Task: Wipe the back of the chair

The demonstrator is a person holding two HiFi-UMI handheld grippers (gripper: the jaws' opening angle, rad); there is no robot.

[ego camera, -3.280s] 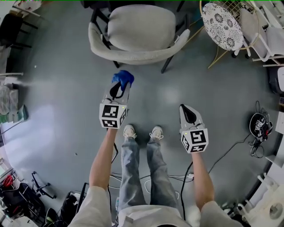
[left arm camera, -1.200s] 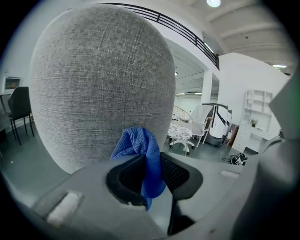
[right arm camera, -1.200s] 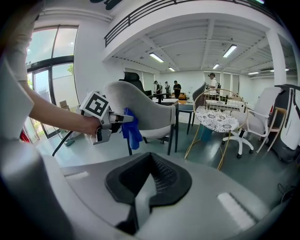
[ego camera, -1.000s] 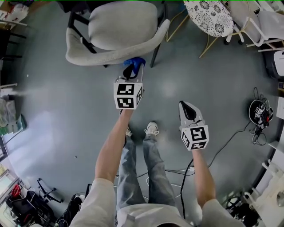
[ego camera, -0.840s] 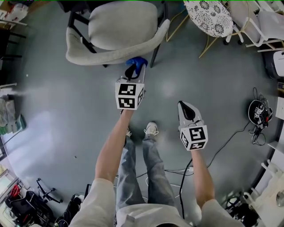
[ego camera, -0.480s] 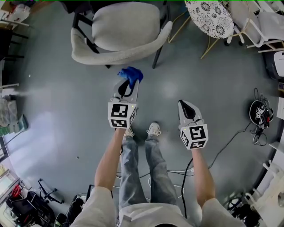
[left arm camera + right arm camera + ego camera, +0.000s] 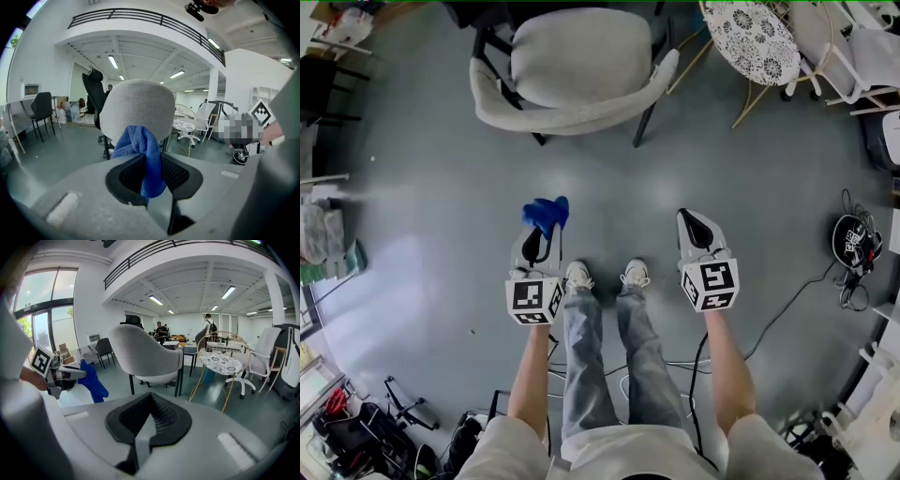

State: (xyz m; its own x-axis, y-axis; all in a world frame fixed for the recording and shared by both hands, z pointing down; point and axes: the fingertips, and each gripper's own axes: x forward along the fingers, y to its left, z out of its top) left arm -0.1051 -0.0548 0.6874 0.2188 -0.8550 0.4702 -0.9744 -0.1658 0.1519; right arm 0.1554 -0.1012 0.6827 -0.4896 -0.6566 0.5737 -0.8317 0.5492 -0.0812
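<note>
A light grey upholstered chair (image 7: 574,70) with dark legs stands ahead of me, its curved back (image 7: 572,111) turned my way. It fills the middle of the left gripper view as the chair back (image 7: 136,108) and shows in the right gripper view as the chair (image 7: 147,355). My left gripper (image 7: 542,225) is shut on a blue cloth (image 7: 546,214), well short of the chair and apart from it; the cloth (image 7: 143,154) hangs between the jaws. My right gripper (image 7: 694,228) is shut with nothing in it, level with the left. From the right gripper view the cloth (image 7: 93,383) hangs at left.
A white lace-patterned round table (image 7: 750,42) on gold wire legs stands right of the chair. White chairs (image 7: 862,56) sit at far right. Cables (image 7: 853,258) lie on the grey floor at right. My shoes (image 7: 605,275) are between the grippers. Dark gear (image 7: 356,431) lies lower left.
My left gripper has drawn back from the chair's back toward me and to the left, still holding the blue cloth. The right gripper has stayed where it was.
</note>
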